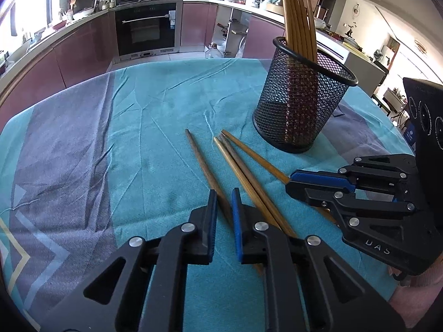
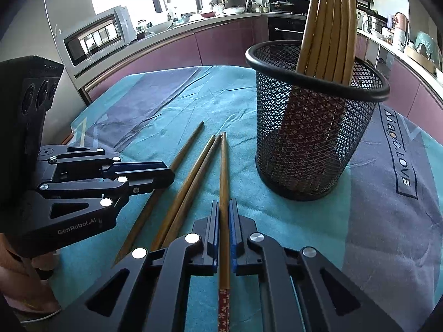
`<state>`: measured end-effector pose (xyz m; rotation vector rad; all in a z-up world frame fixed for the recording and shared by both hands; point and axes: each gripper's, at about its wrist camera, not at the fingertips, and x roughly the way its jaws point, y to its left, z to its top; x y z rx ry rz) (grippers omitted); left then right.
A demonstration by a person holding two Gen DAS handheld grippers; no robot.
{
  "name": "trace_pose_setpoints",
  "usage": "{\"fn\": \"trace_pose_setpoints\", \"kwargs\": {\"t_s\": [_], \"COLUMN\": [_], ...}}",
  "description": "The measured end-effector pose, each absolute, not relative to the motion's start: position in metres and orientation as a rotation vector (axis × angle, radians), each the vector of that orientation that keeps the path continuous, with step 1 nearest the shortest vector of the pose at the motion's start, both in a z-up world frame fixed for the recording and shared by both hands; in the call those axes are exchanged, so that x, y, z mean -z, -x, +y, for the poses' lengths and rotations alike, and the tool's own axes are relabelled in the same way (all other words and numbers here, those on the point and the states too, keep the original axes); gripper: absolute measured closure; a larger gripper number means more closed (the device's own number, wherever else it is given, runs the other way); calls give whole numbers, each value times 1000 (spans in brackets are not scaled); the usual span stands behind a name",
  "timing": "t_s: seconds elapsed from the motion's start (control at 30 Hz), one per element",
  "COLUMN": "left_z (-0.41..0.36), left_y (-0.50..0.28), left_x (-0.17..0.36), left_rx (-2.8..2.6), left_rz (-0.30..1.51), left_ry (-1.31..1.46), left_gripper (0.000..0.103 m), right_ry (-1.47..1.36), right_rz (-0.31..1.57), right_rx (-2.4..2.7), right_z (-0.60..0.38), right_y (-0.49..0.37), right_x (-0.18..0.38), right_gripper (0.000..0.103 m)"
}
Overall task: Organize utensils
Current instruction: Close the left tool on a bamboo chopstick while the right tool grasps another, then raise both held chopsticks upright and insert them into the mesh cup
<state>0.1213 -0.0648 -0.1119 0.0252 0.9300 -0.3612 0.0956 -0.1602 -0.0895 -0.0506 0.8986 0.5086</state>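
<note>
Several wooden chopsticks lie on the teal cloth (image 1: 152, 138) beside a black mesh holder (image 1: 301, 105) (image 2: 310, 138), which stands upright with more chopsticks (image 1: 297, 13) (image 2: 329, 22) in it. My left gripper (image 1: 223, 193) (image 2: 170, 173) is shut on the dark chopstick (image 1: 199, 160) (image 2: 188, 144), the leftmost one. My right gripper (image 2: 223, 203) (image 1: 289, 181) is shut on the rightmost chopstick (image 2: 223, 166) (image 1: 254, 155), whose red patterned end points back toward the camera. Two chopsticks (image 1: 238, 163) (image 2: 199, 160) lie loose side by side between the held ones. All tips point away from me, toward the holder's left side.
The cloth-covered table ends at a far edge, with purple kitchen cabinets and an oven (image 1: 146, 27) beyond it. A microwave (image 2: 94, 36) stands at the back left in the right wrist view. A person's pink sleeve (image 1: 415, 290) shows behind the right gripper.
</note>
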Motion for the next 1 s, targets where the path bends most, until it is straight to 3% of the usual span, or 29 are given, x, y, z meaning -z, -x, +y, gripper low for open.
{"fn": "trace_pose_setpoints", "kwargs": {"t_s": [0.2,0.6,1.0], "left_z": [-65,-60,-43], "left_y": [-123,-121,-103], "left_x": [114,112,82], "left_rx": [351,332,408], "left_rz": [934,930,864], "left_ry": [-29,16,76], "left_gripper": [84,95,95], "right_ry": [83,13,-87], "right_rz": [899,847,735], "right_rx": [-502,-542,-620], "right_z": [-156,-166,-187], "right_y": [-98,-90,-72], "right_x": [89,79,42], "right_gripper": [98,98,98]}}
